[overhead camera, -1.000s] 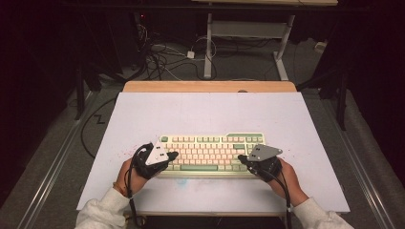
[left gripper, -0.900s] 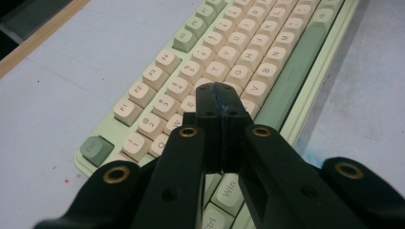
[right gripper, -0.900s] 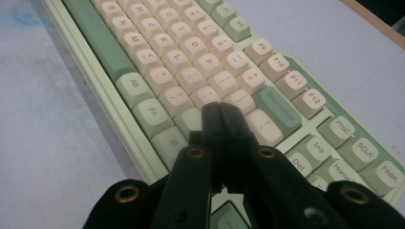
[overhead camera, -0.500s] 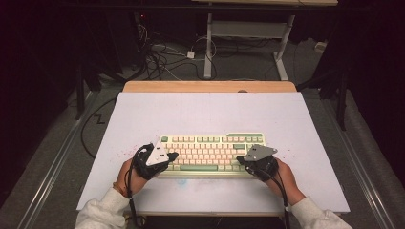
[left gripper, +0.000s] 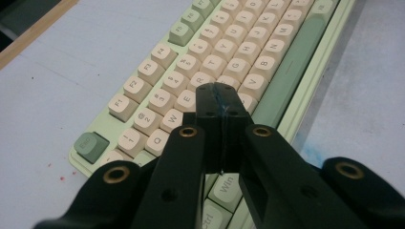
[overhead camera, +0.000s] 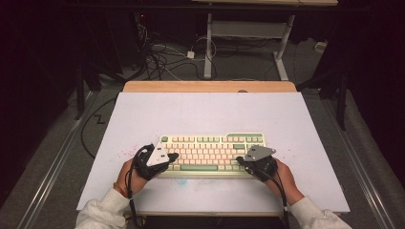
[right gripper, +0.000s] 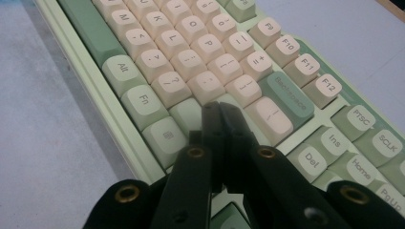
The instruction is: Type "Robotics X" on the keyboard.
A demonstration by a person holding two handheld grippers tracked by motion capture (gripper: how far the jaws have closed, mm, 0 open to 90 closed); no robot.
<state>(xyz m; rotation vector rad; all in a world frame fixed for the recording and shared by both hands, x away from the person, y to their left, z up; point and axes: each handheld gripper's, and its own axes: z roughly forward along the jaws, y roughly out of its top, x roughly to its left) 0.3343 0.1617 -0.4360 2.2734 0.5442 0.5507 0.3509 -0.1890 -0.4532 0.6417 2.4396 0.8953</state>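
A cream and green keyboard [overhead camera: 210, 151] lies on the white mat, near its front edge. My left gripper [overhead camera: 173, 156] rests at the keyboard's left end, jaws shut with nothing between them. In the left gripper view its tips [left gripper: 220, 95] sit low over the letter keys [left gripper: 267, 52] of the left-hand rows. My right gripper [overhead camera: 239, 160] is at the keyboard's right end, also shut and empty. In the right gripper view its tips [right gripper: 219, 109] hover over the keys [right gripper: 191, 43] just below Backspace. Whether either tip presses a key I cannot tell.
The white mat [overhead camera: 210, 114] covers a wooden table whose far edge [overhead camera: 210, 86] shows behind it. Pink specks [overhead camera: 125, 153] mark the mat left of the keyboard. Cables [overhead camera: 162, 57] and a white desk frame [overhead camera: 208, 47] stand on the floor beyond.
The right gripper has edged slightly left over the keyboard's right end. The left gripper and the keyboard have stayed where they were.
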